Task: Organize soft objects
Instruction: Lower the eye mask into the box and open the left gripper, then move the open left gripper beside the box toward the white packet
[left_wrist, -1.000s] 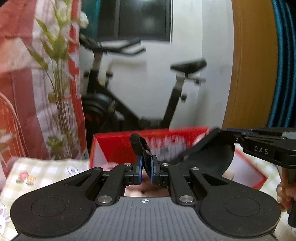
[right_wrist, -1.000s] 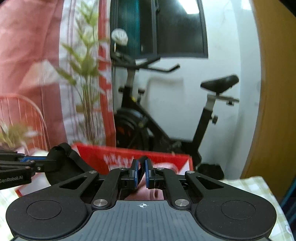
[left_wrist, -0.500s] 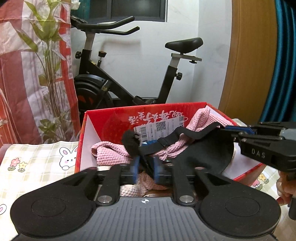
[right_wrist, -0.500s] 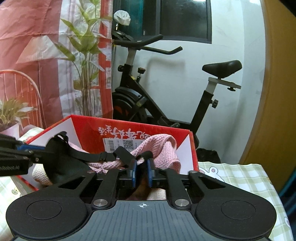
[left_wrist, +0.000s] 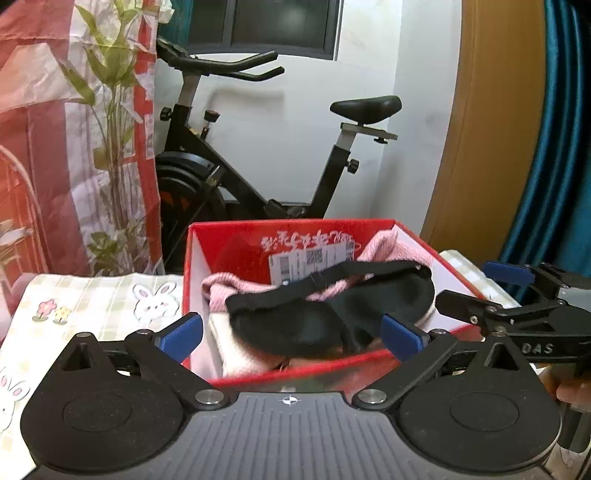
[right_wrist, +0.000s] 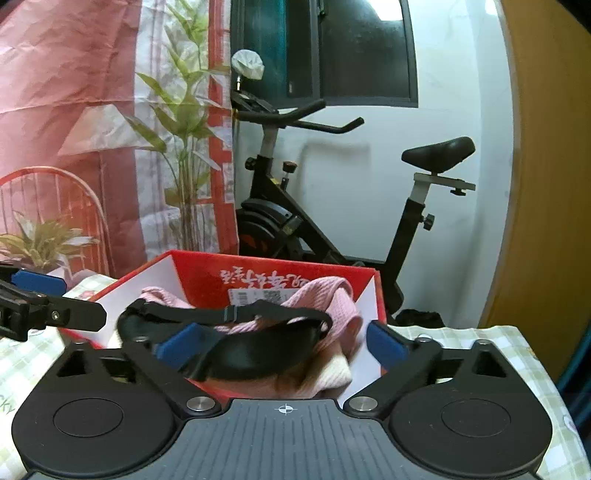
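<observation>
Lying crosswise in the red cardboard box (left_wrist: 295, 236), the black padded eye mask (left_wrist: 332, 314) sits just ahead of your left gripper (left_wrist: 291, 334) and right gripper (right_wrist: 280, 343), about equally near each; both jaws have just been opening and now stand wide, gripping nothing.

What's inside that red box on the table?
In the red box, a black eye mask lies on top, its strap across pink knitted fabric. Something cream-white sits beneath. A shipping label is stuck to the back wall. The box's bottom is covered.
</observation>
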